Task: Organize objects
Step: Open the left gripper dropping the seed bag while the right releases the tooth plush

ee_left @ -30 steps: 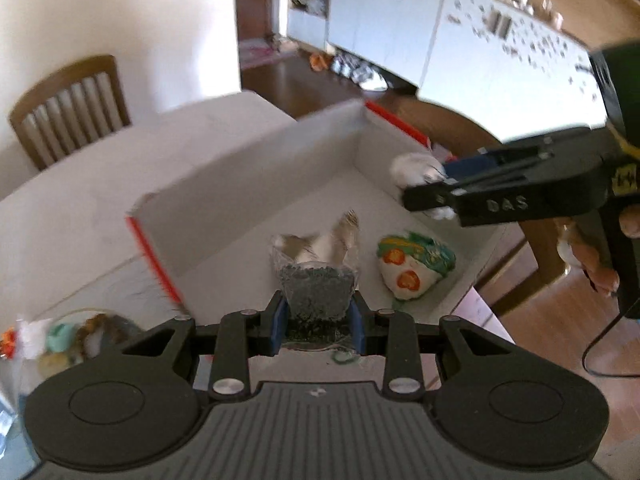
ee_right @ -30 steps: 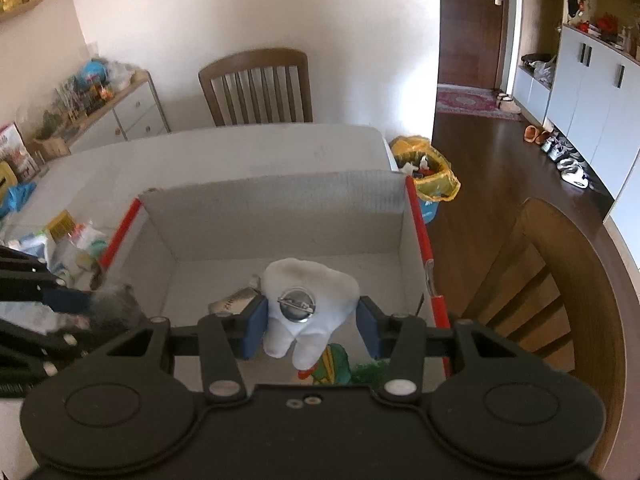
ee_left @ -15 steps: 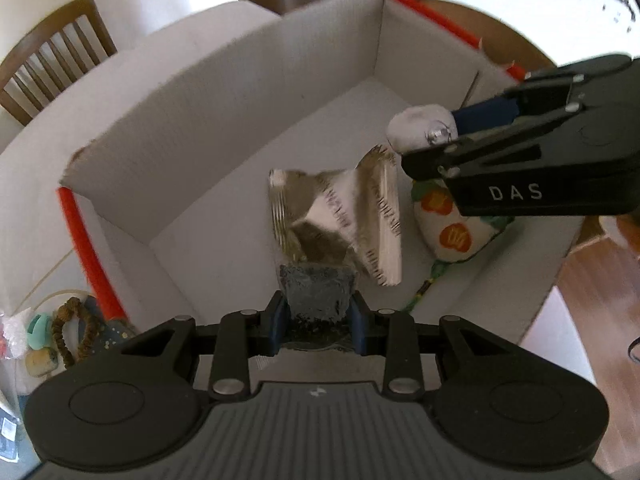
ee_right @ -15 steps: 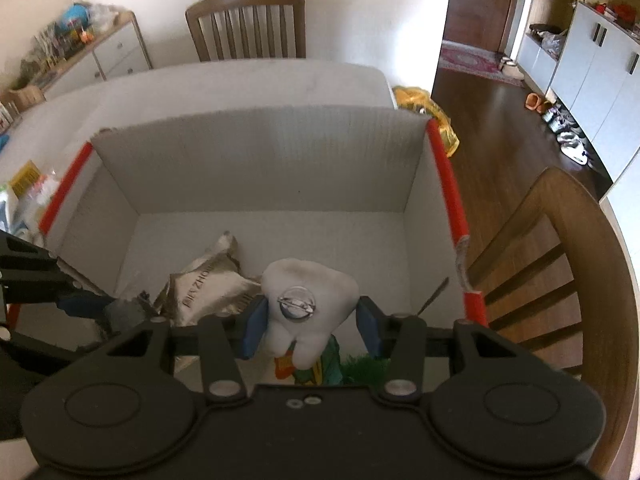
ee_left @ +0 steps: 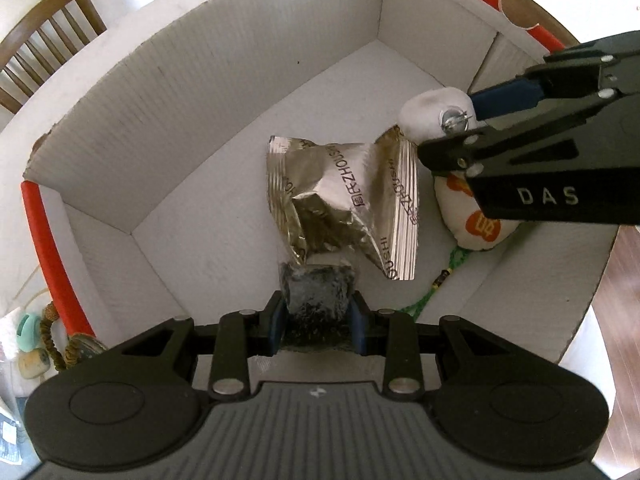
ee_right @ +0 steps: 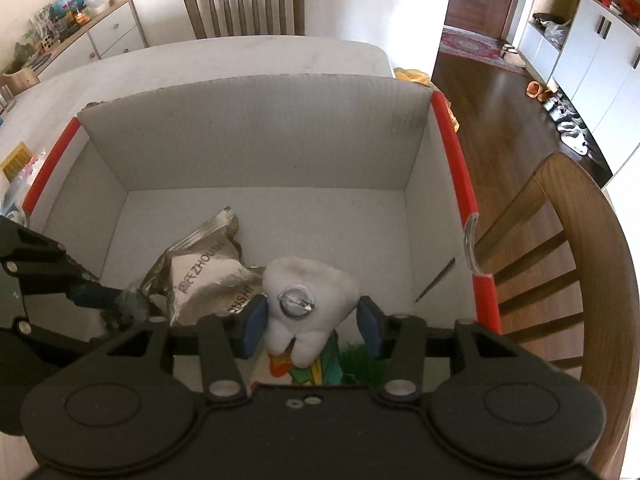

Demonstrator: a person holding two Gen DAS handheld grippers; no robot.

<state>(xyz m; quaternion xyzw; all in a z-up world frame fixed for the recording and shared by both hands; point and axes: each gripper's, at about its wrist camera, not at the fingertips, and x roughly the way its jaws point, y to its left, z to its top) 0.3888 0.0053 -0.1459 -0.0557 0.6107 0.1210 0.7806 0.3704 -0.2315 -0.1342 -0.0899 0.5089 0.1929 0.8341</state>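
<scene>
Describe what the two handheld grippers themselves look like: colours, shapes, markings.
Both are black plastic. The left gripper has a ribbed grey body, two round black discs flanking it, silver screws on angular linkage arms, and blue pads on its fingers. The right gripper has the same build with a smooth black body; from the side its arm carries white "DAS" lettering.

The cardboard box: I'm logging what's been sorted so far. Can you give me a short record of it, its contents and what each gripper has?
container: white cardboard box with red edges, open top
lying inside: silver foil packet; patterned plush with a green cord
left gripper: shut on a dark grey block, low inside the box
right gripper: jaws opening, white tooth plush between them, above the patterned plush
outside the box: small items on the table, not identifiable
</scene>
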